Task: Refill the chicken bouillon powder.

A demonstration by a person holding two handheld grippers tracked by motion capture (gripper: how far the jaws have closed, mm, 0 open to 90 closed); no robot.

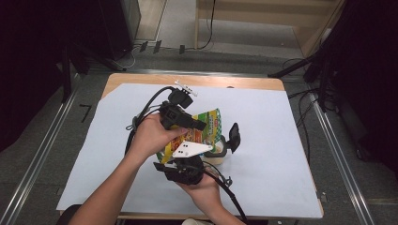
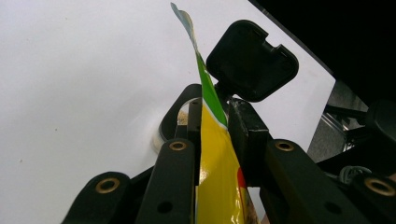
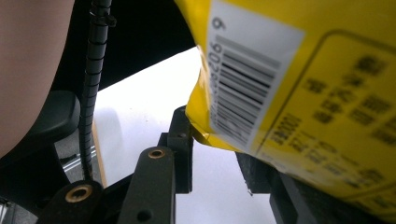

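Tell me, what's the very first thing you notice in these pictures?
The bright yellow and green snack bag jumps out, held up in the middle of the white sheet between both hands. The left gripper pinches the bag's thin edge between its black fingers. Just past the bag, a small round cup sits by the right gripper, whose camera sees the bag's barcode up close.
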